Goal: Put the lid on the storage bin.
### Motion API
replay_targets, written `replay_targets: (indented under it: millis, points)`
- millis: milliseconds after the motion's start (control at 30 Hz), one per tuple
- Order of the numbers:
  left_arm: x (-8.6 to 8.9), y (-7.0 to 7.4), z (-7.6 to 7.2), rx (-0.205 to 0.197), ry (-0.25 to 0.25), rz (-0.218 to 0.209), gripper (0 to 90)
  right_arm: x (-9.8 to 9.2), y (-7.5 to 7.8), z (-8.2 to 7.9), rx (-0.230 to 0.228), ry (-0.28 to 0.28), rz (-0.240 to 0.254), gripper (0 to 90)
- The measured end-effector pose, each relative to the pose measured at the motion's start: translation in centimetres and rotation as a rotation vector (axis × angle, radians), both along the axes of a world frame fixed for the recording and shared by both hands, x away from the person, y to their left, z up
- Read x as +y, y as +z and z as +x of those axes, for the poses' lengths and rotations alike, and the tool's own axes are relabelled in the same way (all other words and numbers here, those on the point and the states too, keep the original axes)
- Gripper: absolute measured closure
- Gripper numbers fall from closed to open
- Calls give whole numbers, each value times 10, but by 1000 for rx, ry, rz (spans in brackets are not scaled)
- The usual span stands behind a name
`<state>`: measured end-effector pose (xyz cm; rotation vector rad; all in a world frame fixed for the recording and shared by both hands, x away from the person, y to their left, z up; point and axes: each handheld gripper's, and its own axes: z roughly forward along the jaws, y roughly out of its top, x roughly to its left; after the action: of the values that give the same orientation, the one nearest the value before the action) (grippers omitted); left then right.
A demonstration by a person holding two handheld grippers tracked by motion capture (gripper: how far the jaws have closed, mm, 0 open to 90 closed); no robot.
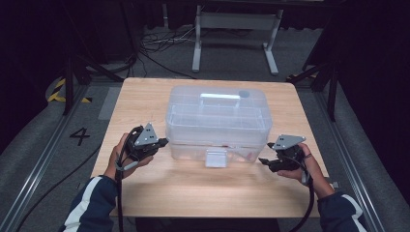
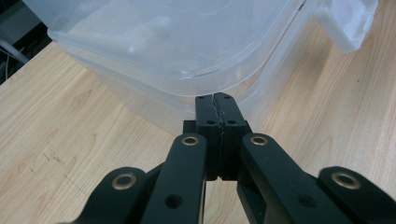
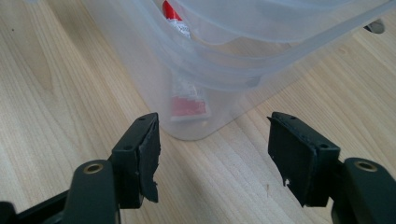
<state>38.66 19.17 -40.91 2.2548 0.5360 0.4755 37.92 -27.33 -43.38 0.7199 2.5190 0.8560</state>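
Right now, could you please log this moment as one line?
left gripper: shut, at box corner | right gripper: open, empty, facing other corner | box: on table, lid on

Your clear plastic storage box [image 1: 217,121], lid on, front latch [image 1: 215,158] down, upright mid-table, a red-and-white tube [image 3: 188,105] inside.

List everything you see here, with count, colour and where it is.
storage box: one, clear plastic, lidded, centre of table
latch: one, clear, box's near side
packet: one, red and white, inside the box by its corner
table: one, light wood, under the box
frame: one, grey metal, on the floor beyond the table
left gripper: one, black, shut, at the box's left corner
right gripper: one, black, open, facing the box's right corner
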Motion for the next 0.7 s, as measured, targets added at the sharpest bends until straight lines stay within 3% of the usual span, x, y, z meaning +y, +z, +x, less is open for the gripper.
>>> replay_targets:
  millis: [400,700]
  points:
    - [2,-5,-1,14,20,9,900,1,-2,0,0,2,-10,353]
    - [4,-7,-1,13,29,-9,897,1,-1,0,-8,5,-7,353]
